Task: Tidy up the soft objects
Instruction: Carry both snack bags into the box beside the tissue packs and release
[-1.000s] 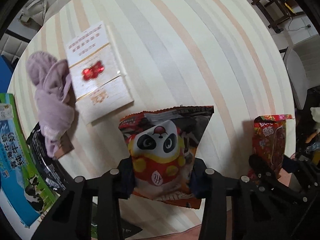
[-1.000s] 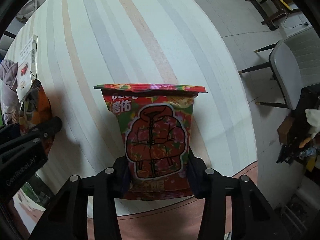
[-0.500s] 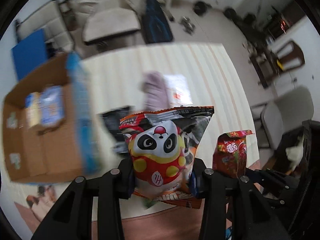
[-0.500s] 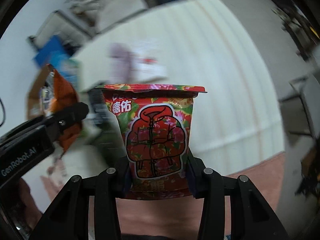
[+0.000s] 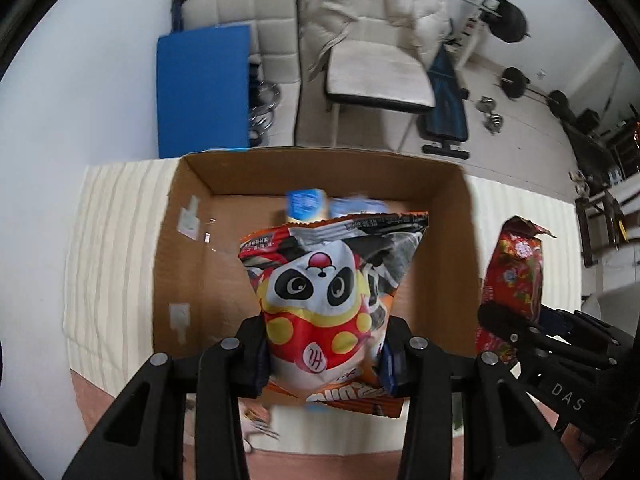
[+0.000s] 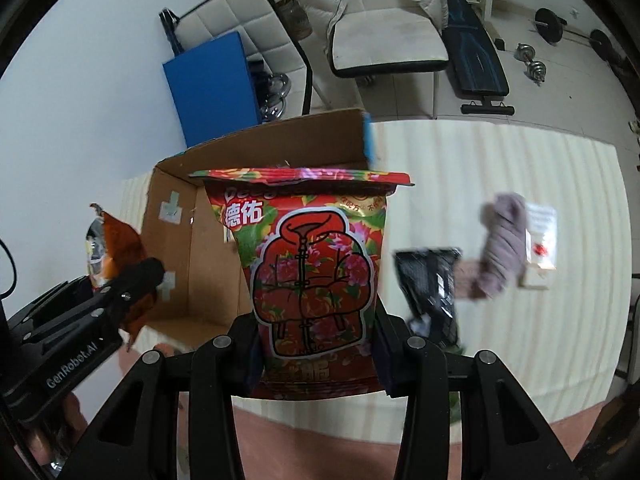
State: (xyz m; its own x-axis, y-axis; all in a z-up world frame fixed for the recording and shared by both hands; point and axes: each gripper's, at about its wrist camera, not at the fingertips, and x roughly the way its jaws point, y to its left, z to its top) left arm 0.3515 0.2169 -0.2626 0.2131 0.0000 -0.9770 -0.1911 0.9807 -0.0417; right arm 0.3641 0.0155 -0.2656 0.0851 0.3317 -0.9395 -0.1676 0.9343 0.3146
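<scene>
My left gripper (image 5: 324,360) is shut on a panda snack bag (image 5: 320,300) and hangs over the open cardboard box (image 5: 436,184). Small blue packs (image 5: 306,202) lie against the box's far wall. My right gripper (image 6: 316,354) is shut on a red flowered snack bag (image 6: 312,276); in the left wrist view that bag (image 5: 512,276) sits just right of the box. In the right wrist view the box (image 6: 212,272) lies behind and left of the red bag, with the left gripper (image 6: 132,284) and an orange bag edge (image 6: 116,244) at far left.
On the striped table (image 6: 500,152) lie a black pouch (image 6: 432,284), a lilac cloth (image 6: 504,240) and a white card pack (image 6: 540,240). Behind the table stand a blue panel (image 5: 200,88), a chair with a pale jacket (image 5: 376,32) and gym weights (image 5: 512,80).
Both grippers swung left and upward with their bags, from over the bare striped table to the cardboard box. The cloth, pouch and card pack are now off to the right.
</scene>
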